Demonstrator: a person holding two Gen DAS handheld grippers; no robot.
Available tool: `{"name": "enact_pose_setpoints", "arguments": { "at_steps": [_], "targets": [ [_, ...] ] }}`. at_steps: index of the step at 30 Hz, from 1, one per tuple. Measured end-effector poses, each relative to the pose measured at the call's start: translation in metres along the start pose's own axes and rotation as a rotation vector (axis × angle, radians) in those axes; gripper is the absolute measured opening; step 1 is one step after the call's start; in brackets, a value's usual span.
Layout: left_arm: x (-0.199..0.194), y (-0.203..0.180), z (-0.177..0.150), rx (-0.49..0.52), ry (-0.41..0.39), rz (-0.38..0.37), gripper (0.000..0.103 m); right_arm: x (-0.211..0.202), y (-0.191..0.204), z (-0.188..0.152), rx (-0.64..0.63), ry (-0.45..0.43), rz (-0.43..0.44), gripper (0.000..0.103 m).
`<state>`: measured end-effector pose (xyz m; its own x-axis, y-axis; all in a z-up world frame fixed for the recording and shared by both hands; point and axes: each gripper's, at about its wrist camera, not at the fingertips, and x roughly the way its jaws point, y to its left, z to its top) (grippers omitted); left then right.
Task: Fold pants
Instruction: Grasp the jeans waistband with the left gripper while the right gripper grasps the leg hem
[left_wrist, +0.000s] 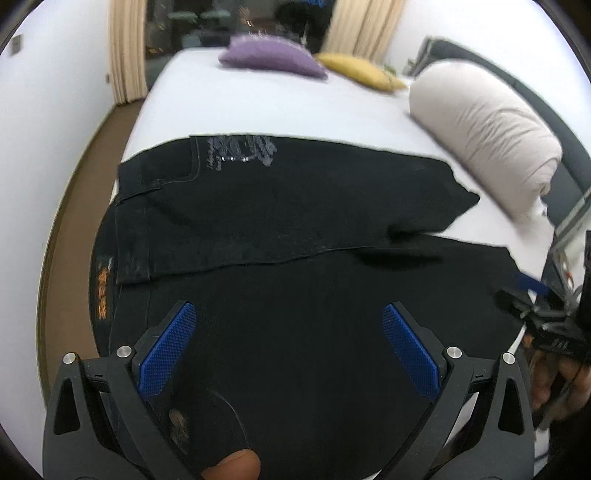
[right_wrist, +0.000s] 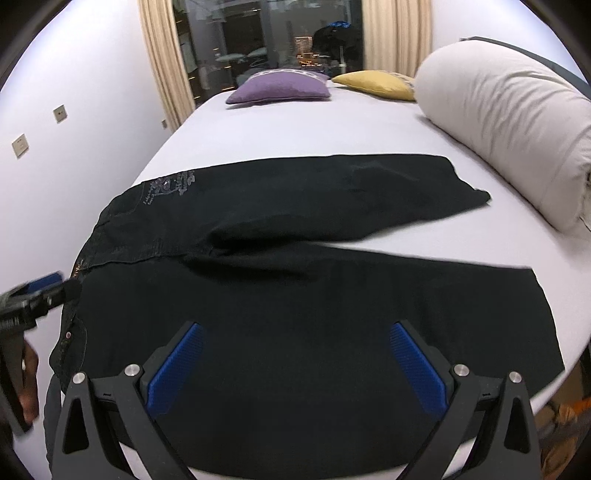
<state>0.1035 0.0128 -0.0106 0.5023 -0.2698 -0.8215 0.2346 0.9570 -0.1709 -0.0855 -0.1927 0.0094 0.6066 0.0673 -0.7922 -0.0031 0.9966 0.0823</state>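
Black pants (left_wrist: 280, 206) (right_wrist: 295, 295) lie spread flat on a white bed (left_wrist: 280, 110) (right_wrist: 295, 136), waistband to the left, both legs running to the right in a V. A pale print marks the far hip. My left gripper (left_wrist: 288, 317) hovers open over the near waist area, with nothing between its blue pads. Over the near leg my right gripper (right_wrist: 295, 336) is also open and empty. Each gripper shows at the edge of the other's view: the right gripper (left_wrist: 532, 295) at the right edge, the left gripper (right_wrist: 40, 291) at the left edge.
A rolled white duvet (left_wrist: 484, 136) (right_wrist: 509, 122) lies along the bed's right side. A purple cushion (right_wrist: 280, 88) and a yellow cushion (right_wrist: 376, 85) sit at the far end before a dark window with cream curtains (right_wrist: 162, 62). Brown floor (left_wrist: 74, 236) runs left of the bed.
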Motion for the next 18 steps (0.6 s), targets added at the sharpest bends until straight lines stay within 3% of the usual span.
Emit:
{"name": "enact_pose_setpoints", "arguments": {
  "at_steps": [5,9,13,18],
  "targets": [
    [0.035,0.031,0.055,0.101,0.022,0.081,0.103,0.022,-0.011,0.027,-0.074,0.029,0.101,0.098],
    [0.062,0.055,0.128,0.256,0.022,0.122,0.103,0.042,-0.013,0.055,-0.254,0.081,0.208,0.085],
    [0.101,0.079,0.186,0.359,0.116,0.054,0.101,0.061,-0.015,0.086,-0.399,0.101,0.272,0.077],
    [0.154,0.112,0.214,0.373,0.267,-0.029,0.088,0.087,-0.021,0.116,-0.404,0.115,0.310,0.071]
  ]
}}
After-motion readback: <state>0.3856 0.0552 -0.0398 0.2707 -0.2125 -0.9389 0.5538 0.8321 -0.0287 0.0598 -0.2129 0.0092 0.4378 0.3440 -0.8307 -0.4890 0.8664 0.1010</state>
